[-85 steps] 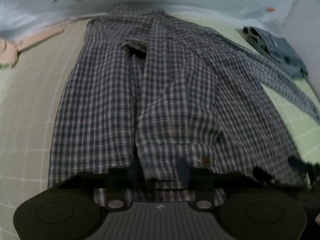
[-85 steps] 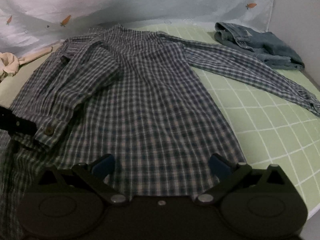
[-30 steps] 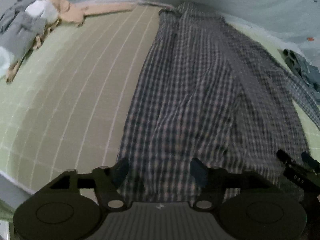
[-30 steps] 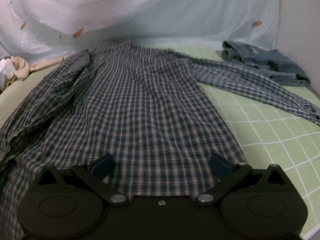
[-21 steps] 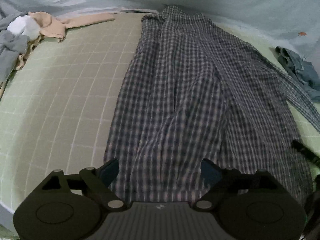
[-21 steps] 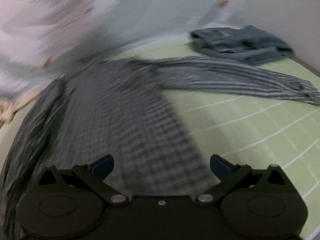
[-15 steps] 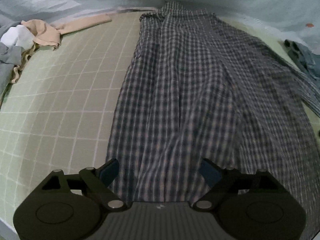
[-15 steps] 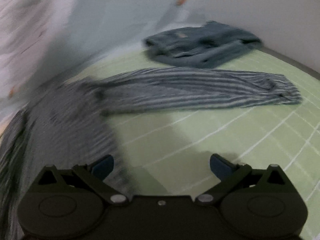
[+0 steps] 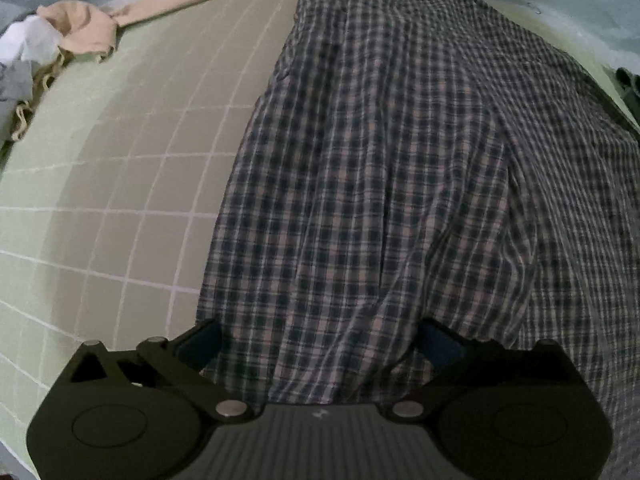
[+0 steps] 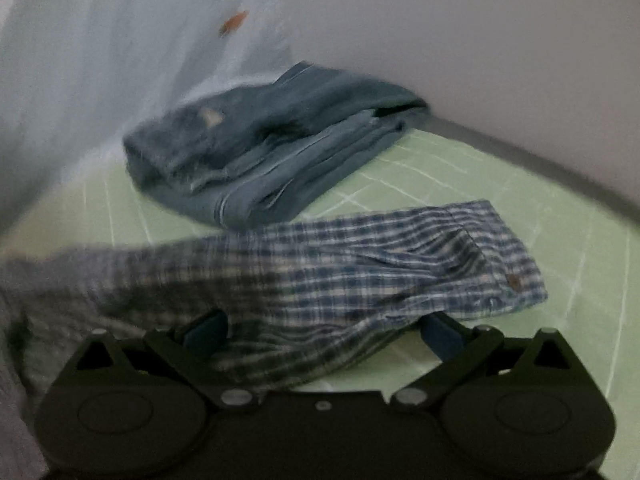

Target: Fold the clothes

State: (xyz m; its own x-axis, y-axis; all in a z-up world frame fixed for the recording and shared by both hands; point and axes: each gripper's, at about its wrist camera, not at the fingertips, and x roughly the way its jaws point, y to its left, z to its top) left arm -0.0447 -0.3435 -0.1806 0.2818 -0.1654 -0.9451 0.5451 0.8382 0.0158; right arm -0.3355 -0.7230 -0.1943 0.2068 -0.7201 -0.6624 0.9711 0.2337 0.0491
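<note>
The left gripper [image 9: 318, 340] is opening wide over the shirt [image 9: 400, 168] hem, gripping nothing, while the right gripper [image 10: 324, 330] hangs wide open above the sleeve [image 10: 360, 264], beside the jeans [image 10: 272, 152].

The shirt [image 9: 380, 184] shows a small check of navy, white and faint pink, and its sleeve [image 10: 360, 268] repeats it in blue and white, with one brown button at the cuff. Under the shirt, the sheet [image 9: 132, 168] is pale green, gridded with thin white lines. Beyond the sleeve, the folded jeans [image 10: 272, 160] are faded blue denim. Left of the shirt, a beige garment [image 9: 100, 28]. Behind the jeans, the curtain [image 10: 120, 60] is pale blue, with one orange carrot motif.
</note>
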